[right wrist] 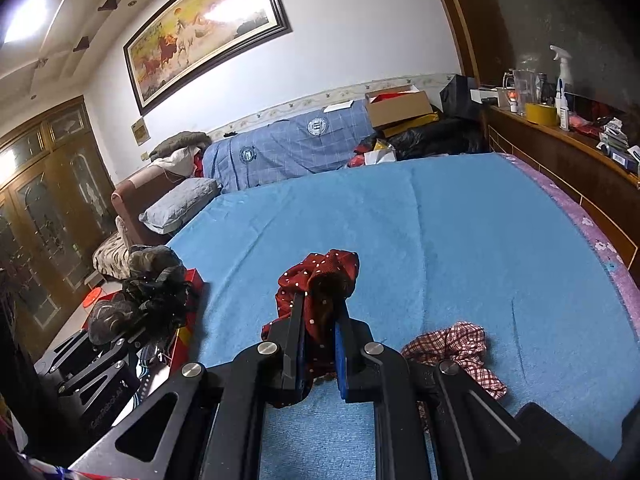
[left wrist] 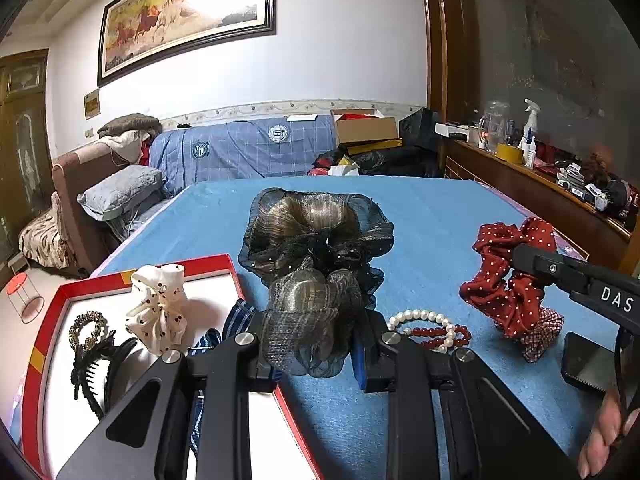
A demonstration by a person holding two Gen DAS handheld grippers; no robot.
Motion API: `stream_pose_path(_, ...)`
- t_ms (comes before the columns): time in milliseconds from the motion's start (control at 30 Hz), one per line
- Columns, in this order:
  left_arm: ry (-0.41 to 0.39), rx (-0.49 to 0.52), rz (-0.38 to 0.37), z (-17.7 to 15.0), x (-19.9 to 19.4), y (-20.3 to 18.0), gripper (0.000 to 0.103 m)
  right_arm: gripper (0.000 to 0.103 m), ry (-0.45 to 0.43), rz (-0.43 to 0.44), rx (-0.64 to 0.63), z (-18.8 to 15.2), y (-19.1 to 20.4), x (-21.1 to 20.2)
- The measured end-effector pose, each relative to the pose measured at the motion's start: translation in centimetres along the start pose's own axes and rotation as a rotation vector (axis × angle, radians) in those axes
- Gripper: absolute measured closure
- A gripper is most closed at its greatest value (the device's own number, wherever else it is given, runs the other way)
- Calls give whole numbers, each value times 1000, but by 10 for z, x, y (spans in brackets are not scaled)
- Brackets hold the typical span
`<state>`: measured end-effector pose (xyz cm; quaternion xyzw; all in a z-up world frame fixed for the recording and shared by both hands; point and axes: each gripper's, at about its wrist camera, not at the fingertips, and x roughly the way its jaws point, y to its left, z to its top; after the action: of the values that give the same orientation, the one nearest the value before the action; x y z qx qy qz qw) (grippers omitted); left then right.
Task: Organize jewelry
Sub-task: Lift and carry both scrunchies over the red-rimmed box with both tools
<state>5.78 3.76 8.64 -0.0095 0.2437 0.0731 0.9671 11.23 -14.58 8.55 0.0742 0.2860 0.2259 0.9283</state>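
My left gripper is shut on a large dark mesh hair bow, holding it above the blue bed beside the red-rimmed box. The box holds a cream dotted scrunchie, a small gold-black scrunchie and a black claw clip. My right gripper is shut on a red polka-dot scrunchie; it also shows in the left wrist view. A checked scrunchie lies beside it. A pearl bracelet and a red bead bracelet lie on the bed.
A dark phone lies on the blue bedspread at the right. A wooden headboard shelf with bottles and tape runs along the right. A sofa with a grey pillow stands behind the bed.
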Motion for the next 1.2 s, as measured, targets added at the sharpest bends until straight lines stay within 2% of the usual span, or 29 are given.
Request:
stream_pose_path(333, -31, 9, 51, 1, -28, 2, 78, 90, -51, -28, 11, -21, 16, -30)
stream_pose_path(500, -46, 41, 81, -12, -53, 8, 77, 90, -53, -22, 13, -36, 21, -43)
stream_pose_path(633, -50, 22, 101, -25, -64, 22, 76, 90, -54, -8, 7, -45, 30, -49)
stream_pose_path(767, -54, 7, 135, -30, -65, 32, 76, 90, -50, 4, -21, -54, 43, -50)
stream_pose_path(967, -46, -22, 134, -35, -61, 41, 76, 90, -30, 14, -71, -64, 62, -47)
stream_pose_path(1200, -39, -25, 127, -35, -59, 44, 76, 90, -18, 18, -91, -66, 66, -42)
